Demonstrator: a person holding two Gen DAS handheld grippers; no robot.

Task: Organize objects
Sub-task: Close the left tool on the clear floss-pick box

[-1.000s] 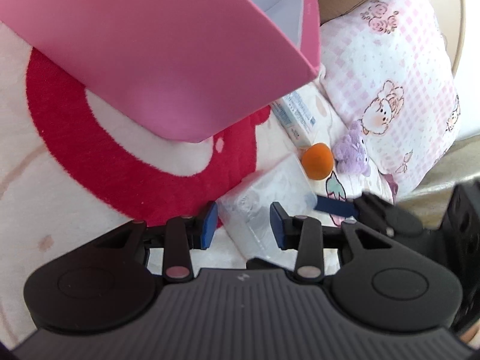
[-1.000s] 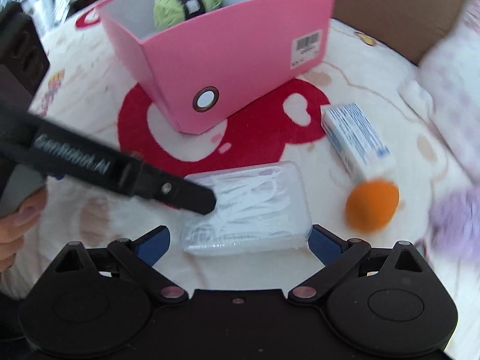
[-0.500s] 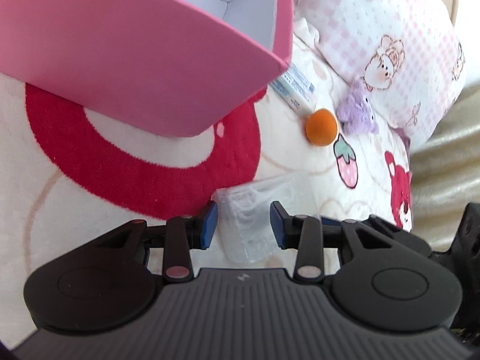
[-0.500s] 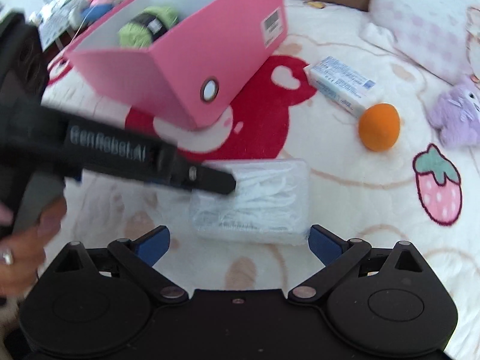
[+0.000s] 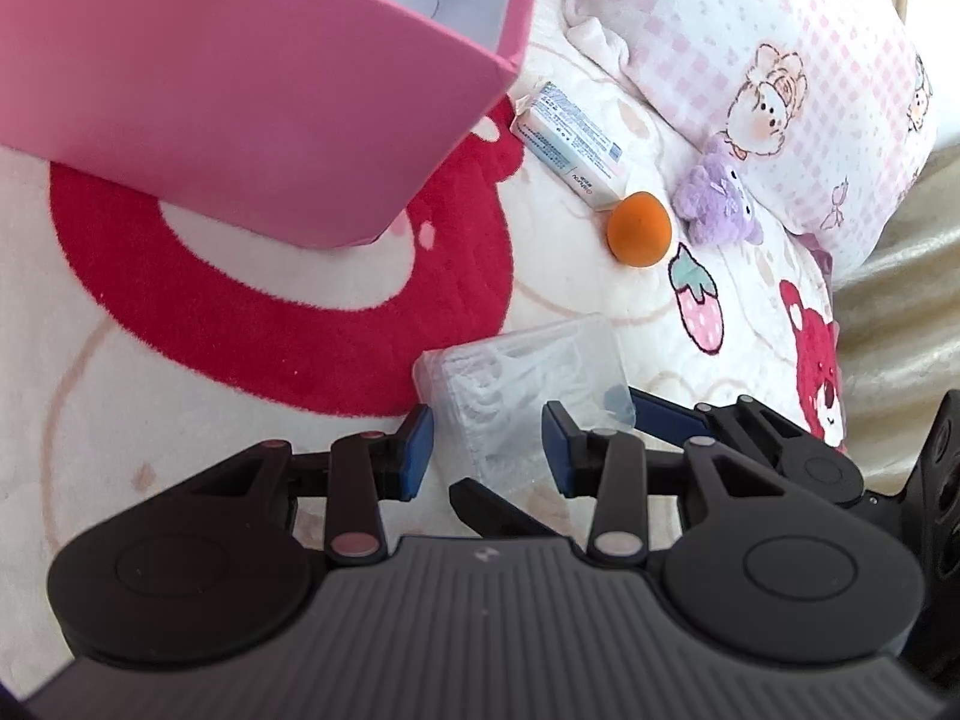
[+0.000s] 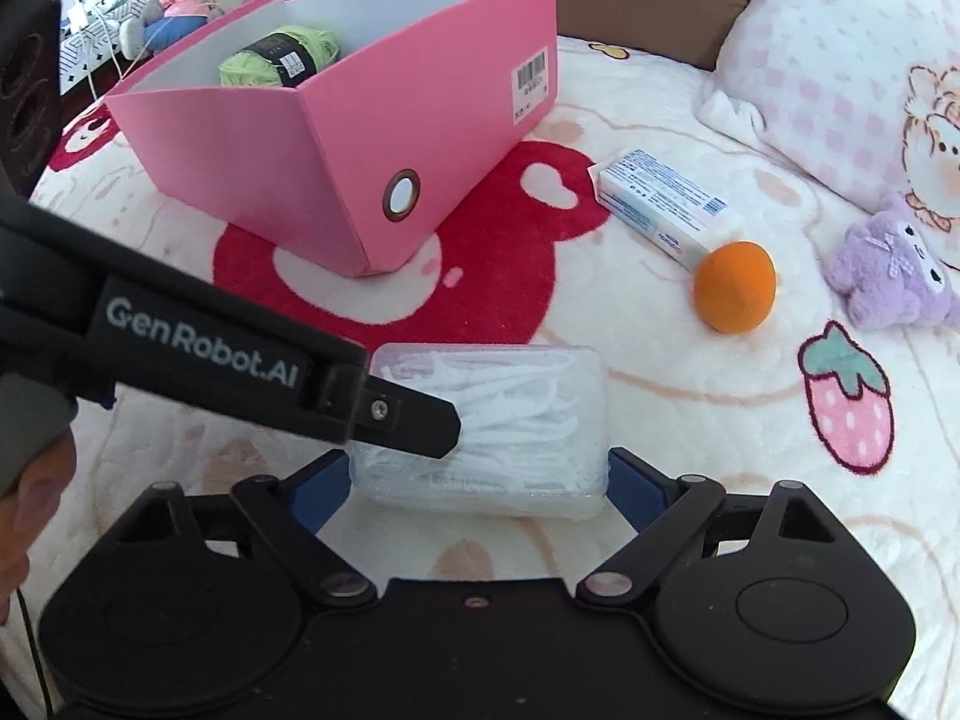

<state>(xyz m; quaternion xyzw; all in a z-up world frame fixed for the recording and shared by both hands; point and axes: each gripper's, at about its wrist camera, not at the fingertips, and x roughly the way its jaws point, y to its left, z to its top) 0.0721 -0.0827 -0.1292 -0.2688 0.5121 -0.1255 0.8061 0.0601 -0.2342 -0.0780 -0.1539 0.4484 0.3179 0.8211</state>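
A clear plastic box of white floss picks [image 6: 486,426] lies on the patterned blanket and also shows in the left wrist view [image 5: 528,384]. My right gripper [image 6: 477,489] is open, its blue pads on either side of the box's near end. My left gripper [image 5: 486,444] is open with its pads beside the box's corner; one of its fingers [image 6: 414,420] lies across the box in the right wrist view. The pink storage box [image 6: 360,144] stands behind, holding green yarn [image 6: 279,57].
A blue-white carton [image 6: 660,204], an orange ball [image 6: 735,285] and a purple plush [image 6: 888,276] lie to the right of the pink box. A pink checked pillow [image 6: 840,60] sits at the back right. The bed edge is at the right in the left wrist view.
Both cameras have pulled back and up. The pink box sits farther away and more upright in view. Both grippers stay open around the floss pick box.
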